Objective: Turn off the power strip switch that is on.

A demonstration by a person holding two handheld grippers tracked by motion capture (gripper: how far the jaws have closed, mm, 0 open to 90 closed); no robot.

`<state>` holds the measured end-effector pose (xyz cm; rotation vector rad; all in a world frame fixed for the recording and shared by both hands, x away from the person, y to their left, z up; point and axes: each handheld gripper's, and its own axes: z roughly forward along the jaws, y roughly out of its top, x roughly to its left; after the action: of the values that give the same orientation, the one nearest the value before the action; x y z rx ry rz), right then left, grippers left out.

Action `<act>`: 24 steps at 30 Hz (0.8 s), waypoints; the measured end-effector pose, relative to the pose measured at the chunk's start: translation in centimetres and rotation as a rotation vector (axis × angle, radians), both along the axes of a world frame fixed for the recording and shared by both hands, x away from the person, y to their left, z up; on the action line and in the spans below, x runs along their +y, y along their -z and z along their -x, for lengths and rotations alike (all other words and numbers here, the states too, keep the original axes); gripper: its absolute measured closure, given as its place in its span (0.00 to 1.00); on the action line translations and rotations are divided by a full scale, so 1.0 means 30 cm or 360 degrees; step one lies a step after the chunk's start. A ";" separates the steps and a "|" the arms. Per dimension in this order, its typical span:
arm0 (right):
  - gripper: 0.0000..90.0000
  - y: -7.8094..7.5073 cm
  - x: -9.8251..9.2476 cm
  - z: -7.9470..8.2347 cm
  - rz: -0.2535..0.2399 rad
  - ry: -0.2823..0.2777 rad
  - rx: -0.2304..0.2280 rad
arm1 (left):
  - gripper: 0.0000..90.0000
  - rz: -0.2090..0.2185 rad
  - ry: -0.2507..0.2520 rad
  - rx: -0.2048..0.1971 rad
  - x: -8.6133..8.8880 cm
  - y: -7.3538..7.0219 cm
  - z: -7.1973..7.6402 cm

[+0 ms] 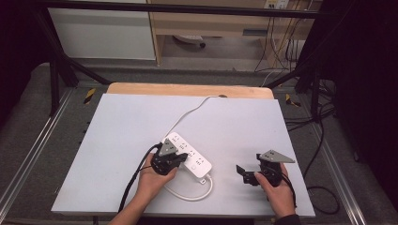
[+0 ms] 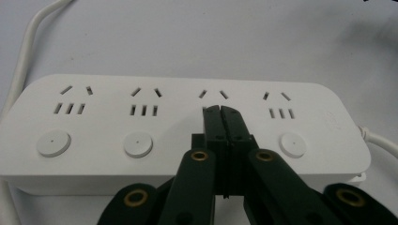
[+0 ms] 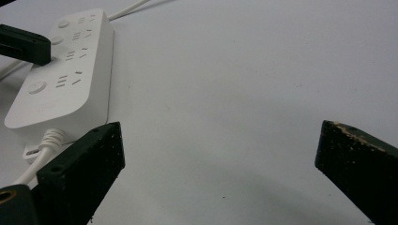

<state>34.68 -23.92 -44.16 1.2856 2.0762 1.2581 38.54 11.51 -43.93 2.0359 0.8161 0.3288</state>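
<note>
Power strip [image 1: 187,155] lay mid-table [image 1: 117,140], cord [image 1: 192,111] trailing away. Left gripper [image 2: 220,108], jaws pressed together, tips over the strip's third socket. Right gripper [image 3: 220,154] stood wide, empty, well apart.

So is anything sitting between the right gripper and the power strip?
Nothing visible. Bare white table lies between the open right gripper and the power strip. The shut left gripper rests on the strip's top, over the third switch button, away from that path.
</note>
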 end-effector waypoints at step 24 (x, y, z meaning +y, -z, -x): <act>0.03 0.003 0.004 0.000 0.0008 -0.0006 0.0008 | 1.00 0.0020 -0.0030 0.0056 0.000 -0.003 -0.005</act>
<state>34.67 -23.79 -44.25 1.2845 2.0846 1.2516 38.71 11.52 -43.83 2.0284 0.8575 0.2988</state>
